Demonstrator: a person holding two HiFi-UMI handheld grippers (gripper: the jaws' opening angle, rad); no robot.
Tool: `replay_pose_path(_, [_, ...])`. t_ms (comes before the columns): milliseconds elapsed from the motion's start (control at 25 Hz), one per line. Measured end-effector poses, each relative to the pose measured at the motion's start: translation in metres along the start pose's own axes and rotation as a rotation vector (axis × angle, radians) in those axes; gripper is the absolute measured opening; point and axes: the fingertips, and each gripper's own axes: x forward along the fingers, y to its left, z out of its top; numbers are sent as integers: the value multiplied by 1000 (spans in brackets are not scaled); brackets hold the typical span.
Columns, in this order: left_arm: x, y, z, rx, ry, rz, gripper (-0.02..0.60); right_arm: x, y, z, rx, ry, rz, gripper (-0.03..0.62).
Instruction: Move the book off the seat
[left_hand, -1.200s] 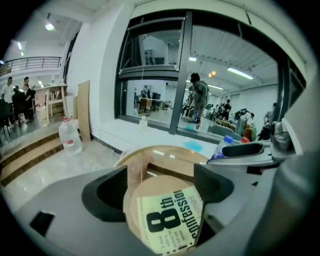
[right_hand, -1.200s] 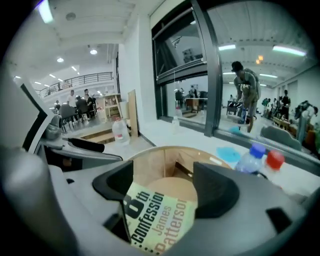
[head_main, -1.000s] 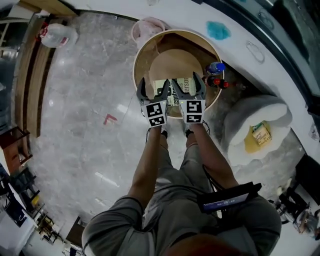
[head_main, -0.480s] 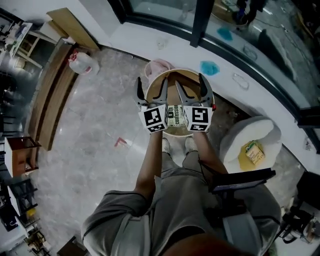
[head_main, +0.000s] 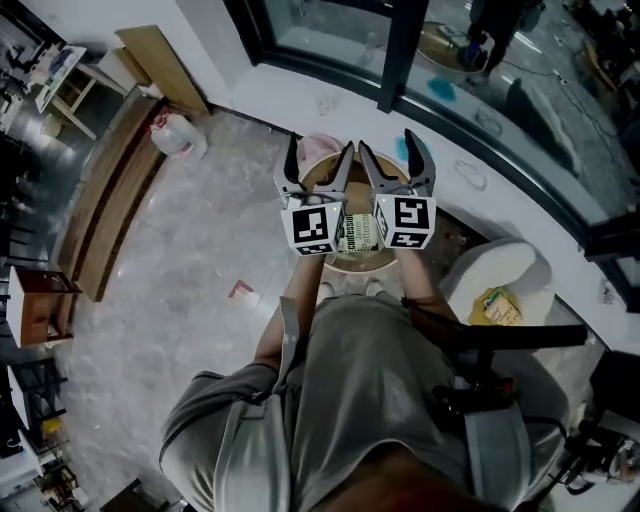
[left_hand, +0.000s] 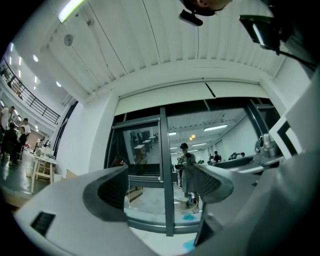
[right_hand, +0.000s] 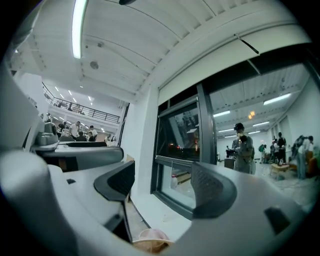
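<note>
The book (head_main: 357, 232), with a green and white cover, lies on the round wooden tub seat (head_main: 335, 264); only a strip of it shows between the two marker cubes. Both grippers are held high above the seat, side by side, well apart from the book. My left gripper (head_main: 318, 160) is open and empty, and so is my right gripper (head_main: 392, 155). In the left gripper view the left gripper (left_hand: 160, 185) points level at a dark window. The right gripper (right_hand: 162, 187) in its own view also faces the window, nothing between its fingers.
A pink cloth (head_main: 318, 148) hangs at the seat's far rim, also seen as a pink cloth (right_hand: 152, 235). A white round cushion (head_main: 500, 272) with a yellow packet stands to the right. A water jug (head_main: 175, 135) and wooden bench (head_main: 110, 200) are left; a window frame (head_main: 398, 50) runs behind.
Both open grippers have risen from down at the seat to high above it. The head camera has moved up and back. The book stays on the seat.
</note>
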Motion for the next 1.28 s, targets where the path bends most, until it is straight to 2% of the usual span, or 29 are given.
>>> replay_pose_path(240, [7,-6,-3,-18,12,-24,420,-3,-4,5,11,-11,-23,272])
replay_pose_path(600, [12,-10,-7,-40,18,-49,403,-7,-12,6,-5,-6,-49,253])
replay_pose_path(800, [13,-18,-10,-48,20,-68,311,-10,-21,3,-14,6,-66,204])
replay_pose_path(960, [10,-24,-9,-52,19,-84,205,-13,-25,3,-14,9,-69,179])
replay_pose_path(1120, [8,-29,-10,-40,35,-91,145,-17,-26,0,-13,16,-69,176])
replay_pose_path(1280, [7,-34,-24,6,91,-105,121,-19,-25,-4,-13,27,-67,176])
